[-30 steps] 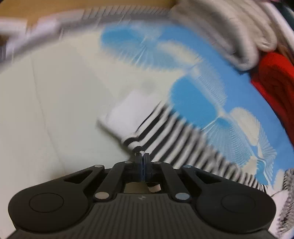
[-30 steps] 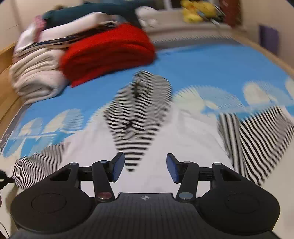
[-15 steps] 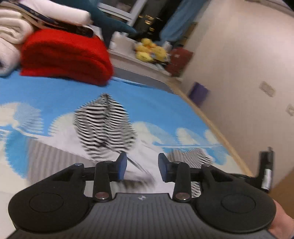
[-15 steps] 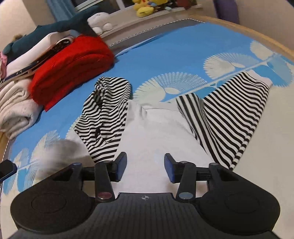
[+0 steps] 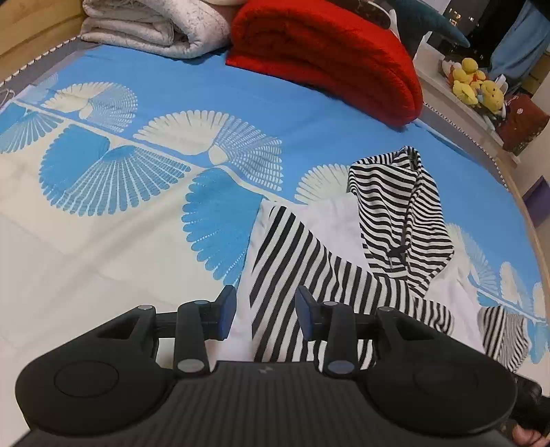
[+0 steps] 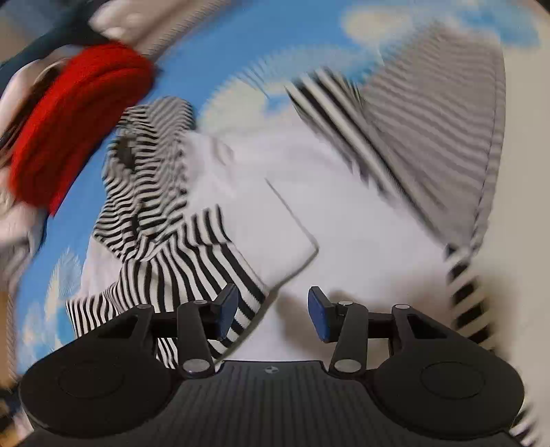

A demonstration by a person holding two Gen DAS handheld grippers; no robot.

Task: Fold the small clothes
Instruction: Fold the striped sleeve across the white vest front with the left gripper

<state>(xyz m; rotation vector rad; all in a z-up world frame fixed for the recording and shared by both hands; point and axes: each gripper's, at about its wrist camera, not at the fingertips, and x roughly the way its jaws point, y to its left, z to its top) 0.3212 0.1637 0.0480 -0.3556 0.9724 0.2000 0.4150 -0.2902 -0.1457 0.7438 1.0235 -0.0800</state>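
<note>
– Where was the white hooded top with black-striped sleeves [image 5: 330, 240]?
– Flat on the blue fan-print bedcover [image 5: 172, 103], under your grippers.
– Were they gripping?
– No. Your left gripper [image 5: 265, 311] and right gripper [image 6: 273, 311] gaped, empty, above its folded-in sleeve.

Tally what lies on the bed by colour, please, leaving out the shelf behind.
Black-and-white striped hooded top with a white body: 1
Red folded fleece blanket: 1
Pale grey-white folded quilt: 1
Total: 3, all on the blue and cream fan-print bedsheet.
</note>
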